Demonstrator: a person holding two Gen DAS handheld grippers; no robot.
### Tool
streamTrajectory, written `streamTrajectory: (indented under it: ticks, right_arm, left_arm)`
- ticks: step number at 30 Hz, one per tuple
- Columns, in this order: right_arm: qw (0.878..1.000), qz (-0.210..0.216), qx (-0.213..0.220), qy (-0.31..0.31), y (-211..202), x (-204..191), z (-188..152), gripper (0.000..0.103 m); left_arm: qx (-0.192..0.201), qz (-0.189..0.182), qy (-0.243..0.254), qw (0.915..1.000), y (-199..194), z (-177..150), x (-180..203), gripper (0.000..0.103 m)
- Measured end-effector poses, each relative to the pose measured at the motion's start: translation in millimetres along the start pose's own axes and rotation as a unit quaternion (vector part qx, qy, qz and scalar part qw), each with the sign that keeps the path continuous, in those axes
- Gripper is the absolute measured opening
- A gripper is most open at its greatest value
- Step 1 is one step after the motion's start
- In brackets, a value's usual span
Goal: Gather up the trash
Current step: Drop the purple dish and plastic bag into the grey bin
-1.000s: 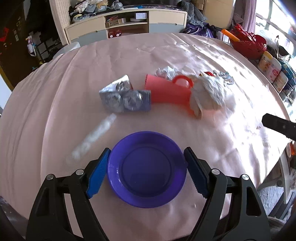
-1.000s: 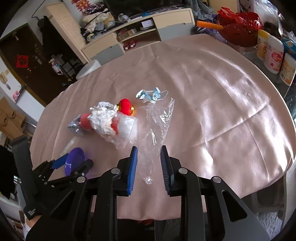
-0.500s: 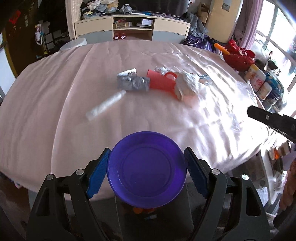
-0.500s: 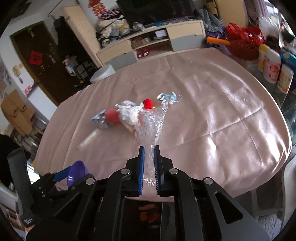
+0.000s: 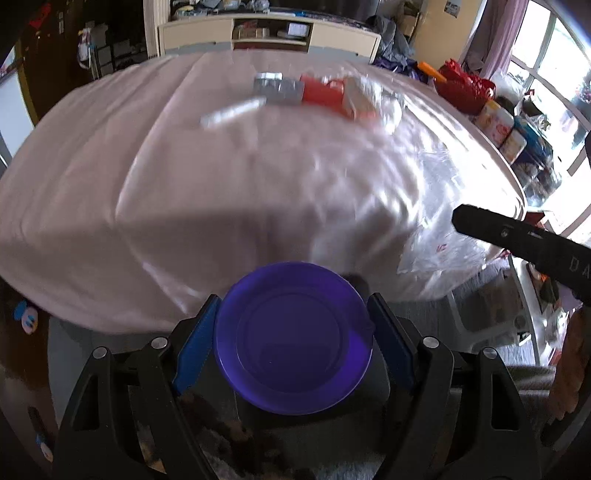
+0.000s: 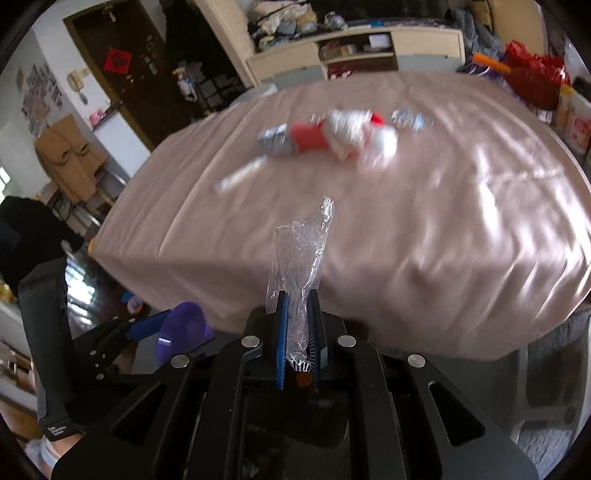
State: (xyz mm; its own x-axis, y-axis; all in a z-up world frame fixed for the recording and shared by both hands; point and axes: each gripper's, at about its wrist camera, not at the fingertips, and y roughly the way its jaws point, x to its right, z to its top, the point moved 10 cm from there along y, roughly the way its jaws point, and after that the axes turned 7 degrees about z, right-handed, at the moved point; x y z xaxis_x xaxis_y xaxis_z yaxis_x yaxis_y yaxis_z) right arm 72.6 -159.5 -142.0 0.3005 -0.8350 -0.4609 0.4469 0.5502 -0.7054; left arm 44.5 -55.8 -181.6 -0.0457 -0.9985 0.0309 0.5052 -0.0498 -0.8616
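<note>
My left gripper (image 5: 293, 325) is shut on a purple plastic plate (image 5: 293, 338) and holds it off the table's near edge, above the floor; the plate also shows in the right wrist view (image 6: 183, 330). My right gripper (image 6: 298, 306) is shut on a clear plastic bag (image 6: 301, 254), which hangs in the air in front of the table; the bag also shows in the left wrist view (image 5: 443, 254). More trash lies on the table: a silver foil wrapper (image 5: 277, 86), a red cup (image 5: 321, 92), crumpled white paper (image 6: 347, 127) and a clear tube (image 5: 232, 110).
The round table wears a pink cloth (image 5: 221, 177). A red basket (image 5: 465, 86) and jars (image 5: 495, 120) stand at its right edge. A cabinet (image 5: 269, 31) stands behind. The right gripper's black body (image 5: 517, 236) shows at right.
Both grippers have pulled back from the table and dropped below its edge. The right gripper closed on the plastic bag and lifted it off the cloth. The left still holds the plate.
</note>
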Motion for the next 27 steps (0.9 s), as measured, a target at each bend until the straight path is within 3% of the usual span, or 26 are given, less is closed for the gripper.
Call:
streamTrajectory:
  ticks: [8,14,19,27]
  right_arm:
    - [0.998,-0.024,-0.049,0.029,28.7,10.0,-57.5,0.012]
    - [0.995,-0.046,-0.083,0.036,51.5,24.5,-86.2,0.012]
    - [0.992,-0.062,-0.108,0.035,68.7,31.8,-99.4,0.012]
    - [0.991,-0.054,-0.118,0.029,75.7,22.3,-99.8,0.015]
  left_arm:
    - [-0.038,0.001,0.005,0.9993,17.6,-55.8,-2.7,0.076]
    - [-0.06,-0.005,0.012,0.9981,33.2,-79.5,1.1,0.076]
    - [-0.079,-0.007,0.02,0.9967,46.3,-88.3,4.1,0.076]
    - [-0.092,-0.007,0.021,0.9956,55.4,-92.1,2.6,0.076]
